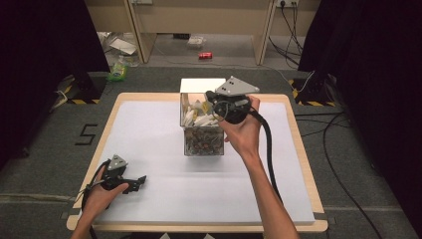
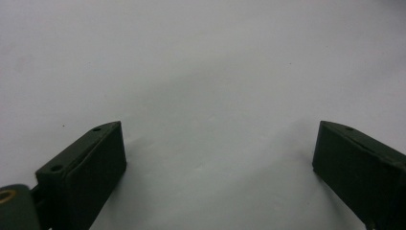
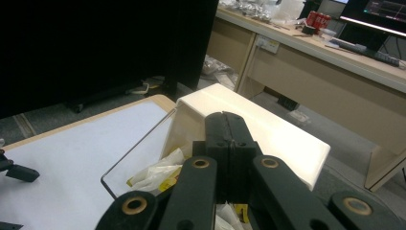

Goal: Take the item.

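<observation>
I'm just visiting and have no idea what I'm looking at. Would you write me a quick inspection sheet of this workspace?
Surface: white sheet on a wood-edged table.
Job's things: clear box at the table's middle, with white and yellow packets on top and small dark pieces below; white lid raised behind it.
Clutter: nothing seen on the sheet.
Grippers: left gripper rests near the sheet's left front, jaws wide open, nothing between them. Right gripper held over the box, jaws shut, nothing visibly held.
Cables: black cable trails from the right gripper; more lie on the floor to the right.
Surroundings: dark curtains, a desk, a red can, a green bottle.
</observation>
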A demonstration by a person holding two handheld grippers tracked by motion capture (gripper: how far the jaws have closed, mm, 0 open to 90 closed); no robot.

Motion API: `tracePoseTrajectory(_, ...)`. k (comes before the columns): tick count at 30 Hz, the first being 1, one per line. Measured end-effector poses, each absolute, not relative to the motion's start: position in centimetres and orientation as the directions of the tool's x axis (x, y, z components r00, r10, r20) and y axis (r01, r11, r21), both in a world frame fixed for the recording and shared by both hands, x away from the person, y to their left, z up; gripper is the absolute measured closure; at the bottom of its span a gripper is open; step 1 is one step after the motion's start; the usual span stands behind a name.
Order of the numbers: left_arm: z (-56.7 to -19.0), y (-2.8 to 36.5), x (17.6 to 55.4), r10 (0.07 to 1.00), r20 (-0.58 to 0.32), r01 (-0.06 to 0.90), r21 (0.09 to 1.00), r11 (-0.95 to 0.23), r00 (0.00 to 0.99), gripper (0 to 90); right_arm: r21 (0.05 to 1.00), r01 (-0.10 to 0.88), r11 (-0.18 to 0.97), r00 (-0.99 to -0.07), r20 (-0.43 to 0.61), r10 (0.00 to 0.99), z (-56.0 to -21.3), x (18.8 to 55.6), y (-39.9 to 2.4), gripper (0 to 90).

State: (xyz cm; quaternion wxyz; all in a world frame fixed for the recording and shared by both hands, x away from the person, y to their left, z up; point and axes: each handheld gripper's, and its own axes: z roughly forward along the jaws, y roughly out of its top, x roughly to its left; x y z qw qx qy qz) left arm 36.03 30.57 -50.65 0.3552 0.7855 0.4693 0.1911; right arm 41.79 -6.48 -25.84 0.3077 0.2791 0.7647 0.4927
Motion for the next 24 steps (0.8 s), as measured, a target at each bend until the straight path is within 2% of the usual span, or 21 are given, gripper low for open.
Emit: tracePoseTrajectory(24, -50.7, 30.6, 36.0, 0.873, -0.033, 0.602, 0.737, -0.307, 0.486, 3.4, 0.948, 0.108, 0.299, -0.613, -0.173, 0.771, -24.3, 41.3, -9.8, 90.0)
